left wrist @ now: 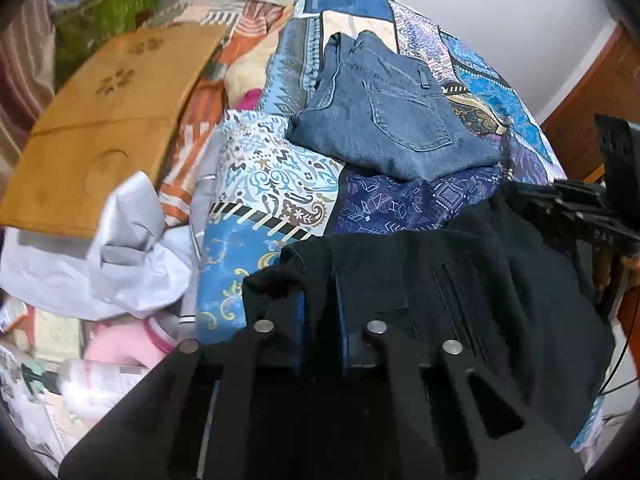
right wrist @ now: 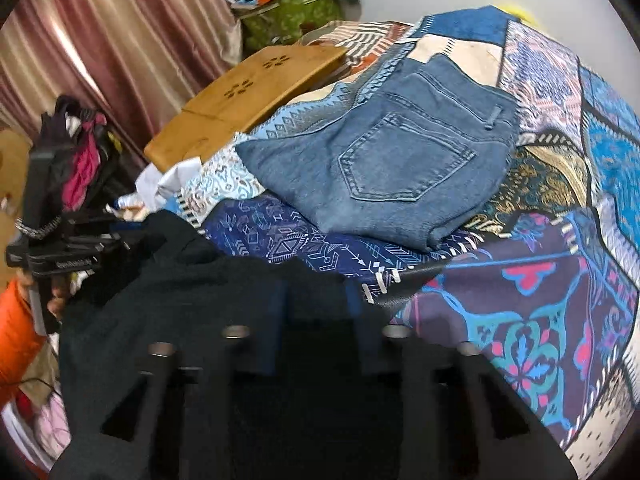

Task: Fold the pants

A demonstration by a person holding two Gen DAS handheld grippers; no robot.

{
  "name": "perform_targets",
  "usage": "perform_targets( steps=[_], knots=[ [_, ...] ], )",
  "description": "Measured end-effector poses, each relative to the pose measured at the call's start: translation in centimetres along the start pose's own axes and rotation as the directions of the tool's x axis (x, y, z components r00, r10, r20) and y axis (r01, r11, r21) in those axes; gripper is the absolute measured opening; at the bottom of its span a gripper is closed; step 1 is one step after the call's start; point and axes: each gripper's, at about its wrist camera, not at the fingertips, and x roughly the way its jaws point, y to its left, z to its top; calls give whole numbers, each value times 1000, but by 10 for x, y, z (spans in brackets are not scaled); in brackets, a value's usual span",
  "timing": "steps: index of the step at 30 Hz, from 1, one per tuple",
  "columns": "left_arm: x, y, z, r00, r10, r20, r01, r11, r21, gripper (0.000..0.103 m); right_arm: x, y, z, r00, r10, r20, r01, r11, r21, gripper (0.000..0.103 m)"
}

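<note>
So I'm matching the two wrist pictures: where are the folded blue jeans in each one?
Left wrist: folded blue jeans lie upper centre on the patchwork bedspread, beyond the black pants.
Right wrist: jeans sit centre, larger, back pocket up.
Shared landmark: wooden board, left of the jeans in both.

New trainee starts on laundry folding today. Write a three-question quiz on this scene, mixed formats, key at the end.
1. True or false: the blue jeans lie folded on the patterned bedspread, back pocket facing up.
2. Multiple choice: which garment do the left tool and right tool both grip? A) blue jeans B) black pants C) pink garment
3. Fill in: the flat item at the bed's far side, beside the jeans, is a ____ board with cut-out patterns.

Key: 1 true; 2 B; 3 wooden
</note>
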Motion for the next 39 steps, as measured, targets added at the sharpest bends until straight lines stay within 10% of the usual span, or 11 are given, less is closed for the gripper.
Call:
perform_targets(
  steps=[9,14,27,39],
  knots=[
    [-3,19,9,989,150,13,-150,988,-19,9,0,3,1,995,-85,56,86,996,-24,9],
    [-31,19,6,985,174,16,-174,985,-15,11,-15,10,-1,993,-112,39,112,994,-9,26],
    [-129,-72,-58,986,87,144,-115,974,196,58,-140,60,-69,964,-185,193,199,979,-52,39],
    [-81,-110,-122,995,96,15,-96,954,285,67,-121,108,-149,974,-184,133,200,973,-118,51]
  ],
)
